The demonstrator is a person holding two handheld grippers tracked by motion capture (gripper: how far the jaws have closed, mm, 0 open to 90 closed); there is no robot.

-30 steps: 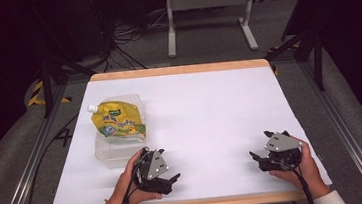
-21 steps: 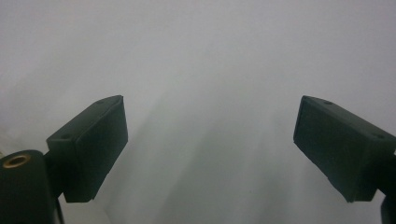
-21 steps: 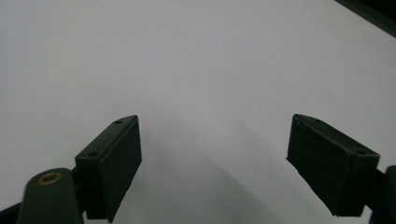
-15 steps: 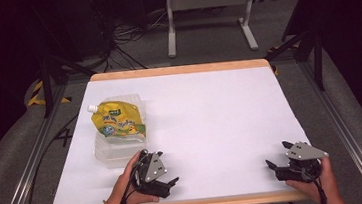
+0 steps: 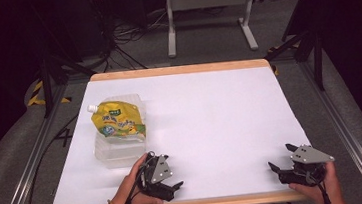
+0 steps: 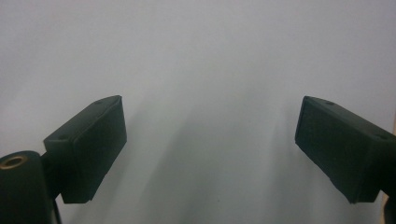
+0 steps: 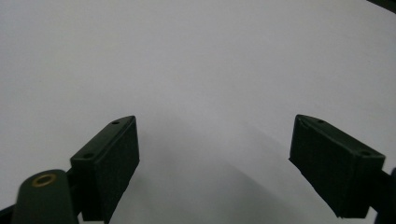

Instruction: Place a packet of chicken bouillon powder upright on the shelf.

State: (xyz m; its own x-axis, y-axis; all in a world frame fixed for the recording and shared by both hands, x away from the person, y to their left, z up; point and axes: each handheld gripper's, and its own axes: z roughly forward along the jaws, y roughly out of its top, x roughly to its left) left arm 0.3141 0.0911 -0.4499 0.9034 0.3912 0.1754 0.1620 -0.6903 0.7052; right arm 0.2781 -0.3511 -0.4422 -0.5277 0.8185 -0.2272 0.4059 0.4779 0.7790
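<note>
From above, the white counter (image 5: 211, 119) carries a yellow spouted pouch (image 5: 117, 120) lying on top of a clear plastic container (image 5: 118, 150), both on the person's left side, about midway up the sheet. The pouch's white cap points toward the far left corner. The left gripper (image 5: 170, 188) sits at the near edge, just in front of the container and very close to its near wall; whether it touches I cannot tell. A hand (image 5: 132, 189) with a red band at the wrist wraps it from the left. The right gripper (image 5: 281, 160) is well apart from all that, down in the near right corner, its grey three-cornered plate tilted up and a hand (image 5: 327, 186) holding it from below.

The high view gives the layout but little of the jaws. The left gripper view settles that: the left gripper (image 6: 210, 140) has its two black jaws spread wide, with bare white surface between them and nothing in their hold. The right gripper view shows the same for the right gripper (image 7: 215, 149): jaws wide apart over plain white counter, gripping nothing. The dark floor beyond the counter is strewn with cables (image 5: 127, 34), with a metal stand (image 5: 207, 9) past them.
</note>
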